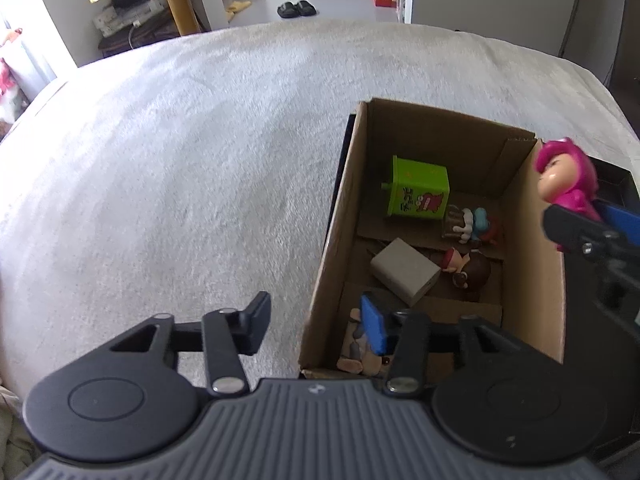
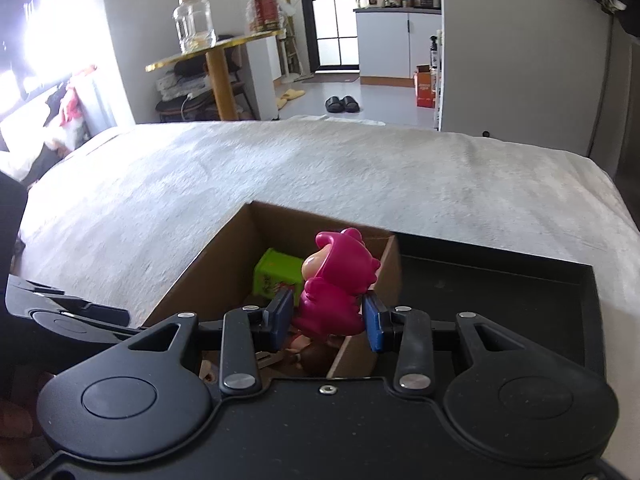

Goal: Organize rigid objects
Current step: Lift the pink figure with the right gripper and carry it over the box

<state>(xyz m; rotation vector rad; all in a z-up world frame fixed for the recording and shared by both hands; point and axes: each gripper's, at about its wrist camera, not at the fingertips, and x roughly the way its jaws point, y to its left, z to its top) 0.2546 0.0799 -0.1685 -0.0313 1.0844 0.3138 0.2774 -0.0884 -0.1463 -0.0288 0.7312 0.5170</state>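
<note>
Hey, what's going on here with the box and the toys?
Someone is tidying small toys into a cardboard box on a bed. The right gripper holds a pink figurine above the box's edge, not yet dropped in. The left gripper is open and empty near the box's near corner. A green toy bin and a few other figures already lie inside.

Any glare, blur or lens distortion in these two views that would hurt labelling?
Right wrist view: the window at upper left is blown out to white, hiding detail there; the pink figurine in the right gripper stays sharp. Left wrist view: even light, soft blur on the white blanket; the cardboard box contents are readable. Both views: strong fisheye bending at the edges.
</note>
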